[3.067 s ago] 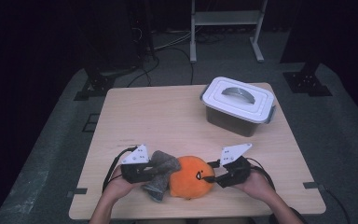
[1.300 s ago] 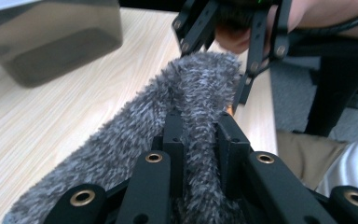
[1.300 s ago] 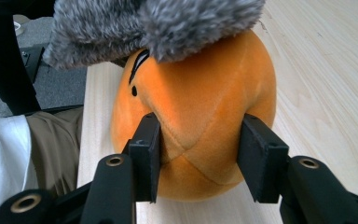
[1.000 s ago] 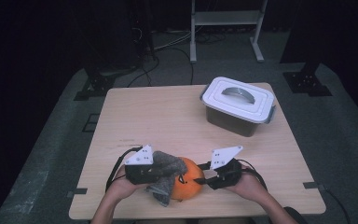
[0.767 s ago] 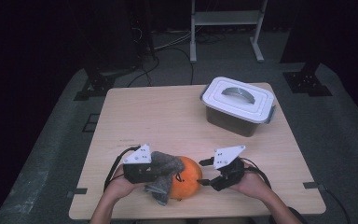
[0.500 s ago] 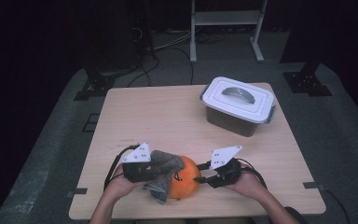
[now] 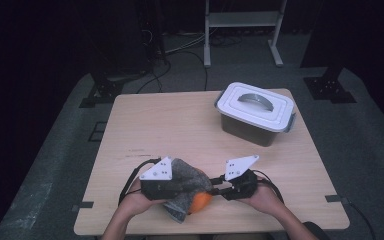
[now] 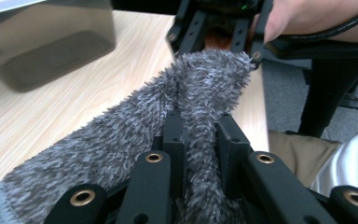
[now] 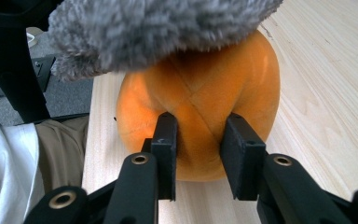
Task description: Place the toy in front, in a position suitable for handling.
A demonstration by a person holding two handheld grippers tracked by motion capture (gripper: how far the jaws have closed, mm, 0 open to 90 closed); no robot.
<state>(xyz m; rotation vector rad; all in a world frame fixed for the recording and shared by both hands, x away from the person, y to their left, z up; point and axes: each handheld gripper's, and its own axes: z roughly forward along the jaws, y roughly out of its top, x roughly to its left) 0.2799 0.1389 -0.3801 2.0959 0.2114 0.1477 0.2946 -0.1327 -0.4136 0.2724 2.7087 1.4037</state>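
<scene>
A grey fuzzy sock (image 7: 185, 175) lies over an orange plush ball (image 7: 200, 201) near the table's front edge. My left gripper (image 7: 192, 186) is shut on a fold of the sock (image 8: 121, 135), which runs up between its jaws (image 8: 200, 135). From the right, my right gripper (image 7: 214, 189) meets the ball. Its jaws have just been closing, and in the right gripper view they pinch the ball's orange fabric (image 9: 214, 79) between the pads (image 9: 199, 135). The sock's edge (image 9: 158, 28) hangs over the ball's top. The ball's far side is hidden.
A grey lidded plastic box (image 7: 256, 112) with a handle stands at the table's back right. The wooden table (image 7: 170, 125) stretches bare behind the hands. A metal rack and cables stand on the floor beyond. The person's lap is just past the front edge.
The right jaws have closed in onto the orange ball. The left gripper has lifted a little with the sock, which now covers more of the ball.
</scene>
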